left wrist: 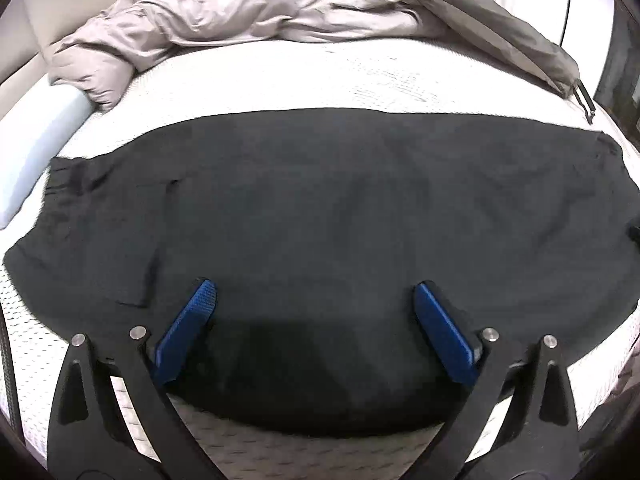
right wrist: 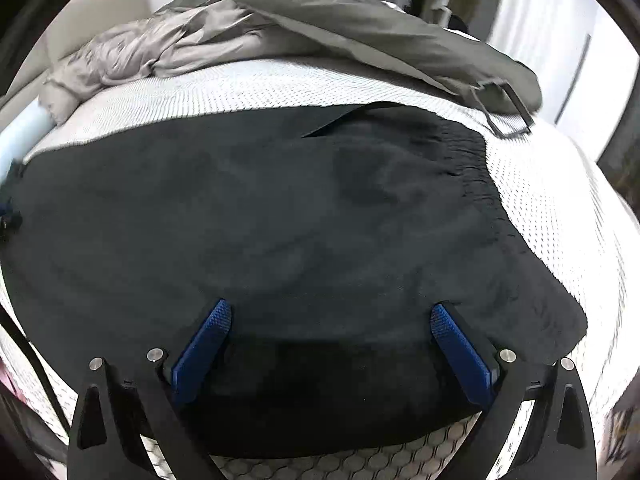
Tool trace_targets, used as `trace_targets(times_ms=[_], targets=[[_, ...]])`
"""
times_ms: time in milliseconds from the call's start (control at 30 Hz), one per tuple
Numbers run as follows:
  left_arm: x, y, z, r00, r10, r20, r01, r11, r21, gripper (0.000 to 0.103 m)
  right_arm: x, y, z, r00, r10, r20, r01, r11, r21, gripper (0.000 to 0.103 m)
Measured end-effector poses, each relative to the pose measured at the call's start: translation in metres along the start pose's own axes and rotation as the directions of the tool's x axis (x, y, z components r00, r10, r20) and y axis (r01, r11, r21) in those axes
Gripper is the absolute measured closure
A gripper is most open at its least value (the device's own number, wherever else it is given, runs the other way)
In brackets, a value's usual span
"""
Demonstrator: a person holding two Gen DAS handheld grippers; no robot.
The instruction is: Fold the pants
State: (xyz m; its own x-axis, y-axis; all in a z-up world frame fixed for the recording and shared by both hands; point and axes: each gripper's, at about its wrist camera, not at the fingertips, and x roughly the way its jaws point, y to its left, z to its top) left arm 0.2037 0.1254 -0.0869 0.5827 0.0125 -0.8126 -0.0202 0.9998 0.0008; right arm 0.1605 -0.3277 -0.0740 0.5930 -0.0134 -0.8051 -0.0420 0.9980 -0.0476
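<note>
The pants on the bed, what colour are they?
Black pants, plain with no pattern; the left wrist view shows them best.

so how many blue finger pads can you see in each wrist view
2 in each view. Left gripper: pads at lower left and lower right, over the black pants. Right gripper: the same.

pants (left wrist: 320,208) | black, soft fabric | spread flat, lightly wrinkled | lying across white mattress, gathered waistband at one end
</note>
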Motion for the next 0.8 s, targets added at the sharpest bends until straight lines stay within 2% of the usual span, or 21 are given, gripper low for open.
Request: trace_targets(times_ms=[67, 100, 133, 233, 267, 367, 467, 533, 567, 633, 700, 767, 800], targets=[[-0.005, 0.022, -0.007, 0.999, 0.039, 0.004, -0.039, 0.999, -0.026, 0.004, -0.005, -0.011, -0.005, 0.998, -0.062, -0.002, 0.062, 0.998, 0.004, 0.002], [-0.006, 0.035, -0.010, 1.000, -0.007, -0.001, 0.007, 0.999, -0.043, 0.007, -0.007, -0.020, -0.007, 0.990, -0.140, -0.001, 0.140, 0.990, 0.010, 0.002], [-0.006, 0.042, -0.012, 0.999, -0.040, -0.006, 0.040, 0.998, -0.048, 0.008, -0.008, -0.026, -0.011, 0.988, -0.158, -0.004, 0.158, 0.987, 0.027, 0.002], [-0.019, 0.043, -0.013, 0.999, -0.050, 0.018, 0.050, 0.998, -0.026, 0.009, -0.015, -0.041, -0.012, 0.993, -0.114, -0.002, 0.114, 0.989, 0.089, 0.003], [-0.021, 0.042, -0.012, 0.998, -0.055, 0.029, 0.056, 0.998, -0.030, 0.009, -0.021, -0.038, -0.010, 0.993, -0.117, 0.009, 0.115, 0.989, 0.090, 0.003], [-0.026, 0.031, -0.004, 0.995, -0.087, 0.050, 0.090, 0.994, -0.067, 0.009, -0.038, -0.027, -0.002, 0.997, -0.041, 0.072, 0.035, 0.996, 0.088, 0.003], [-0.017, -0.002, 0.011, 0.995, -0.090, 0.036, 0.091, 0.995, -0.036, 0.009, -0.035, -0.004, 0.010, 0.994, 0.073, 0.085, -0.080, 0.993, 0.083, 0.003], [-0.009, -0.021, 0.016, 0.997, -0.072, 0.003, 0.072, 0.997, 0.006, 0.009, -0.022, 0.017, 0.016, 0.990, 0.137, 0.047, -0.139, 0.989, 0.054, 0.003], [0.000, -0.027, 0.017, 0.998, -0.048, -0.029, 0.049, 0.998, 0.026, 0.009, -0.015, 0.025, 0.017, 0.989, 0.142, 0.026, -0.143, 0.989, 0.027, 0.003], [0.007, -0.029, 0.015, 0.999, -0.015, -0.043, 0.017, 0.999, 0.037, 0.004, 0.002, 0.036, 0.016, 0.996, 0.085, -0.020, -0.086, 0.995, -0.043, 0.004], [0.006, -0.022, 0.011, 0.998, 0.029, -0.052, -0.028, 1.000, 0.013, 0.002, 0.007, 0.031, 0.008, 1.000, 0.008, -0.025, -0.010, 0.996, -0.085, 0.004], [-0.004, -0.010, 0.005, 0.997, 0.059, -0.051, -0.061, 0.998, -0.030, 0.002, 0.003, 0.011, 0.004, 0.998, -0.055, -0.015, 0.055, 0.997, -0.054, 0.004], [-0.012, -0.004, 0.000, 0.996, 0.071, -0.047, -0.074, 0.995, -0.063, 0.003, -0.002, -0.002, -0.001, 0.999, -0.044, -0.011, 0.044, 0.999, -0.017, 0.005]])
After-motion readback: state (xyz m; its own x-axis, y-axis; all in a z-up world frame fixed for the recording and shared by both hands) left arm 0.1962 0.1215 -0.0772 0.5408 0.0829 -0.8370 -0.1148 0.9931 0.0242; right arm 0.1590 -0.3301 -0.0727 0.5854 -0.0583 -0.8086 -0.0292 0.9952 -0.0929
